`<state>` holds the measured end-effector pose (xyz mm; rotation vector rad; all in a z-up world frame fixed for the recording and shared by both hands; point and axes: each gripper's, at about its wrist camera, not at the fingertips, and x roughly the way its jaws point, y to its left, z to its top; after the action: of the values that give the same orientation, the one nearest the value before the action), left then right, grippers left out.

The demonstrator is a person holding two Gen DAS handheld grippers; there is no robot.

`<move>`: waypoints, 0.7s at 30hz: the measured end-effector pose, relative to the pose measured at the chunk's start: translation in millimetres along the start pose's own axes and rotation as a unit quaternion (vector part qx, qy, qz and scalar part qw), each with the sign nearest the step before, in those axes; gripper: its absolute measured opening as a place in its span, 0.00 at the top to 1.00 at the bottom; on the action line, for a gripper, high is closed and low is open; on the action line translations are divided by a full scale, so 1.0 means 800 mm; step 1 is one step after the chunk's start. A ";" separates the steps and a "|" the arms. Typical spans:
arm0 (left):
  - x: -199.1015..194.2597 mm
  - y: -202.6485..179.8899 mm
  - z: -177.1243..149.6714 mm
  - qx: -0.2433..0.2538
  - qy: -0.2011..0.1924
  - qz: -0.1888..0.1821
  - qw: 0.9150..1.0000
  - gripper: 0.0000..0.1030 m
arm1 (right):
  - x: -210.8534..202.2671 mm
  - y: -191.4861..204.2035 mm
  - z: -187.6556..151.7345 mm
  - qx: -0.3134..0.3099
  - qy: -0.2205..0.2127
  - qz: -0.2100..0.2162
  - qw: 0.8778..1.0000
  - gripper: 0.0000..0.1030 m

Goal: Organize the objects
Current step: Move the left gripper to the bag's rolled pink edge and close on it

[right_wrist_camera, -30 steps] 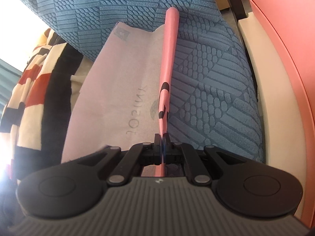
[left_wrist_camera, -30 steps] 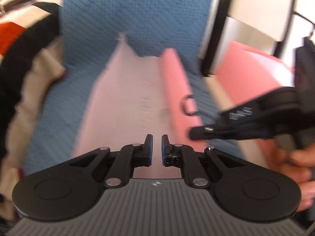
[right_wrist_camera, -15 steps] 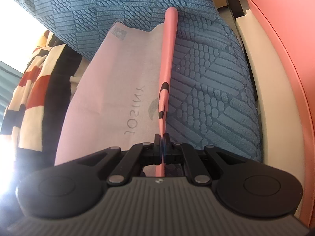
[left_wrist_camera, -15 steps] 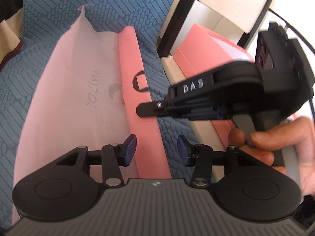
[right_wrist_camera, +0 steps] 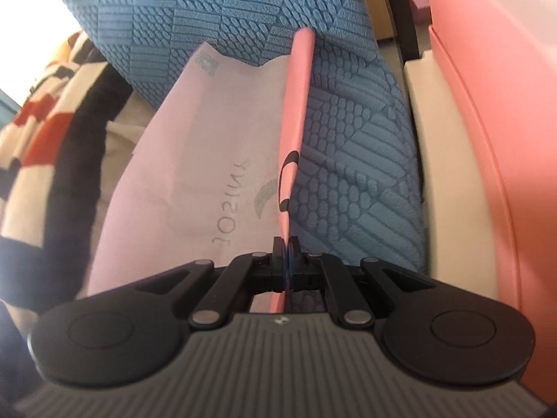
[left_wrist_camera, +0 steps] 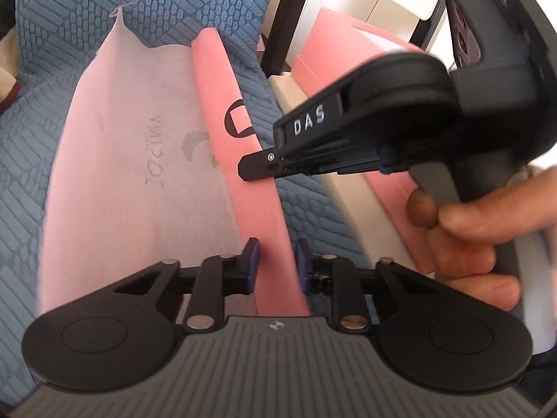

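Closing now, your left gripper (left_wrist_camera: 273, 266) has the pink strip (left_wrist_camera: 240, 160) between its pads but w/ a gap each side, so no grip yet; half a sec ago it stood wider, and before that sat nearly shut over the pale pink sheet (left_wrist_camera: 132, 174). Meaning: you're prob. adding a second hold. Right gripper (right_wrist_camera: 285, 261) is clamped tight on the strip's near end. Strip lies on the blue cushion (left_wrist_camera: 69, 21), standing on edge, long axis running away from you, far end tilted slightly left.
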<state>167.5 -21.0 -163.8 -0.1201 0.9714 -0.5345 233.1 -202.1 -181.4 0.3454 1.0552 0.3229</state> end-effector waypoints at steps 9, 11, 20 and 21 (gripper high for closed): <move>-0.007 0.043 -0.002 -0.120 0.004 -0.057 0.991 0.89 | -0.010 -0.005 -0.002 -0.007 -0.021 0.003 1.000 0.93; -0.009 0.056 -0.004 -0.154 0.008 -0.069 0.986 0.89 | -0.011 0.000 -0.001 -0.015 -0.030 0.014 0.999 0.92; -0.013 0.093 -0.019 -0.258 0.026 -0.092 0.961 0.91 | -0.013 0.022 0.004 -0.043 -0.061 0.050 0.996 0.90; -0.009 0.096 -0.019 -0.264 0.029 -0.092 0.960 0.91 | -0.011 0.023 0.004 -0.047 -0.060 0.051 0.996 0.90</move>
<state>181.4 51.0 -192.5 -0.6810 1.1493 -0.4377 230.5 -189.3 -165.2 0.3316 0.9025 0.4369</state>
